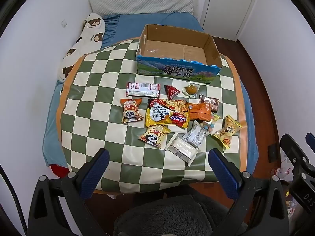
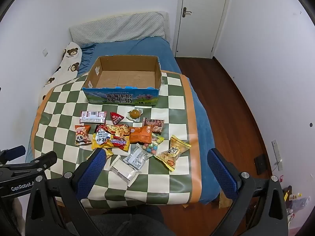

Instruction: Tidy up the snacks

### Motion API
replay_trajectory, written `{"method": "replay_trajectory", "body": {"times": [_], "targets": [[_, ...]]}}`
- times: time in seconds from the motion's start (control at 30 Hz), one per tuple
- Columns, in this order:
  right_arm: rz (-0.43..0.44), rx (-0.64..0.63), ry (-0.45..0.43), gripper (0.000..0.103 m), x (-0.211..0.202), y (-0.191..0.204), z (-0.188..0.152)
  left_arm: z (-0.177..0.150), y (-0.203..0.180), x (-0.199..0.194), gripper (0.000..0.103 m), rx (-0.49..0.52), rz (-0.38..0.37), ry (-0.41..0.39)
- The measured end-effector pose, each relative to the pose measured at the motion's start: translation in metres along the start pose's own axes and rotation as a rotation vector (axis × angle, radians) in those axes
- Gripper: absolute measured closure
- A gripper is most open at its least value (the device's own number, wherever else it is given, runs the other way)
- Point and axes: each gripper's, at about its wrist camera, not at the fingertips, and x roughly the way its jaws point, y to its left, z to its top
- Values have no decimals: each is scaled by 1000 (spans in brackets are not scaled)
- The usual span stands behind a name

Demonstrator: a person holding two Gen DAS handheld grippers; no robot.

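Note:
An open, empty cardboard milk box (image 1: 177, 71) (image 2: 120, 97) stands at the far side of a green-and-cream checked cloth (image 1: 94, 90) (image 2: 173, 179). Several snack packets lie loose in front of it: a yellow Sedaap noodle packet (image 1: 167, 114) (image 2: 111, 137), two panda packets (image 1: 131, 113) (image 1: 154, 135), white packets (image 1: 183, 149) (image 2: 124, 170), an orange packet (image 1: 200, 112) (image 2: 140, 134) and a yellow packet (image 1: 228, 130) (image 2: 174, 152). My left gripper (image 1: 158, 153) hangs open above the cloth's near edge, holding nothing. My right gripper (image 2: 157, 151) is open beside it, also holding nothing.
The cloth lies on a bed with a blue sheet (image 2: 137, 47). A bear-print pillow (image 1: 86, 37) runs along the left wall. A white door (image 2: 200, 15) and wooden floor (image 2: 226, 106) are on the right. A person's dark fleecy clothing (image 1: 163, 216) fills the bottom.

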Motion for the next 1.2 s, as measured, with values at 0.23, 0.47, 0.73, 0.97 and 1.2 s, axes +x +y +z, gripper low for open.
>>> {"method": "replay_trajectory", "body": {"times": [0.23,0.47,0.73,0.97,1.2], "targets": [[-13,-9,10,0,0,0,0,0,0,0,0,2,9,-7],[-7,-1,10,0,-8,4,-7,6,-2,-7,0,2,13,-13],[4,3,11,0,-2,0,-1,4,-2,-13,0,9,16,-27],[8,10,9,0,-4,0,-2,6,-2,-16,0,7,18,-35],[12,14,3,0,-6,1,-2,5,-2,-16,0,9,19,-34]]}}
